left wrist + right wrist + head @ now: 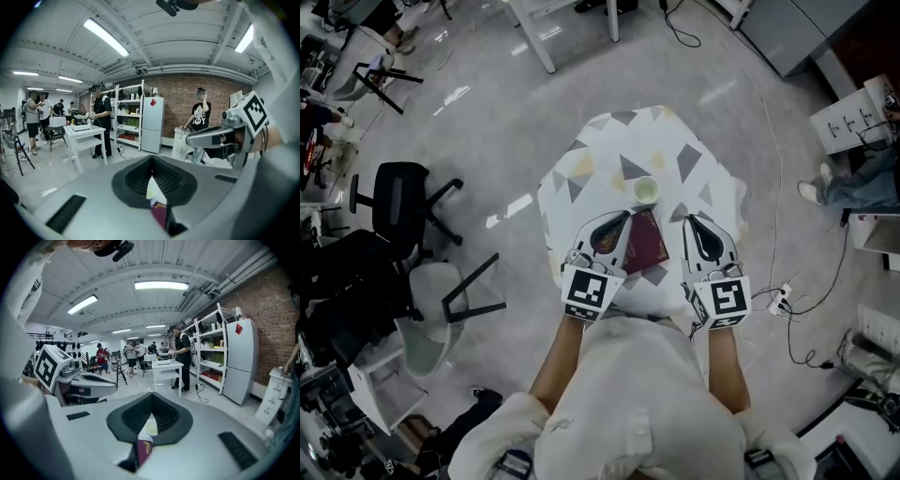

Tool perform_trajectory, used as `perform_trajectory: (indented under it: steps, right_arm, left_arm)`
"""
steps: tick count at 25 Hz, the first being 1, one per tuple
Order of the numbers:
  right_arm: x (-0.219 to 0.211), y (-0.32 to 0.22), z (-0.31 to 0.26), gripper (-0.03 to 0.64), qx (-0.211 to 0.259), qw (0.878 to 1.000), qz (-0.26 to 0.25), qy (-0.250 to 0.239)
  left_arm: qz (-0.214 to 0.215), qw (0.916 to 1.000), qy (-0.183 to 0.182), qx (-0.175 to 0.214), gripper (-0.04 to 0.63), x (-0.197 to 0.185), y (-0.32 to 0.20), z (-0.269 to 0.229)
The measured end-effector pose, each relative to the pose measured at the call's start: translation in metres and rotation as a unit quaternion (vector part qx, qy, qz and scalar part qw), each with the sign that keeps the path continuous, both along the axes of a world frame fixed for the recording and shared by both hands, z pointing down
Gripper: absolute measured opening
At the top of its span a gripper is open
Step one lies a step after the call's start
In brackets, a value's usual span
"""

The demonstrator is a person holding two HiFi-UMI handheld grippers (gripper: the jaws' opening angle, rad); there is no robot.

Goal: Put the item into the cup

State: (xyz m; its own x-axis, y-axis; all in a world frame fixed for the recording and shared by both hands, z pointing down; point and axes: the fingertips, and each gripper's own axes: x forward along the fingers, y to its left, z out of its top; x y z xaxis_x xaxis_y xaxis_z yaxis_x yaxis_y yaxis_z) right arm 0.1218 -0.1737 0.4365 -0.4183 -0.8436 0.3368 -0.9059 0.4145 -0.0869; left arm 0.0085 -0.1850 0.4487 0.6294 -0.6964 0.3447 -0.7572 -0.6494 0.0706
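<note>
A small pale cup (645, 191) stands upright near the middle of the white table (581, 183) with grey and yellow triangles. A dark red booklet (645, 246) lies flat on the table just in front of the cup. My left gripper (624, 218) rests along the booklet's left edge, shut with nothing in it. My right gripper (688, 220) sits to the booklet's right, apart from it, also shut and empty. In the left gripper view the cup (152, 190) and booklet (159, 213) show below the closed tips; the right gripper view shows the cup (151, 427) and booklet (143, 451) the same way.
A black office chair (403, 192) and a grey chair (441, 300) stand left of the table. A power strip and cables (780, 298) lie on the floor to the right, near a seated person's legs (848, 183). Several people stand around the room.
</note>
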Motion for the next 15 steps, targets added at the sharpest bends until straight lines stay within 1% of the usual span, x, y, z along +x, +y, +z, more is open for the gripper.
perform_trajectory:
  steps: [7,15]
  right_arm:
    - [0.0,-0.011,0.015,0.005,-0.015,1.0,0.016,0.01]
    - [-0.005,-0.019,0.037,0.005,-0.035,0.999,0.017,0.014]
  left_arm:
    - [0.019,0.9996,0.008,-0.019,0.012,0.004,-0.011,0.021]
    - [0.026,0.9989,0.008,-0.038,0.012,0.005,-0.02,0.042]
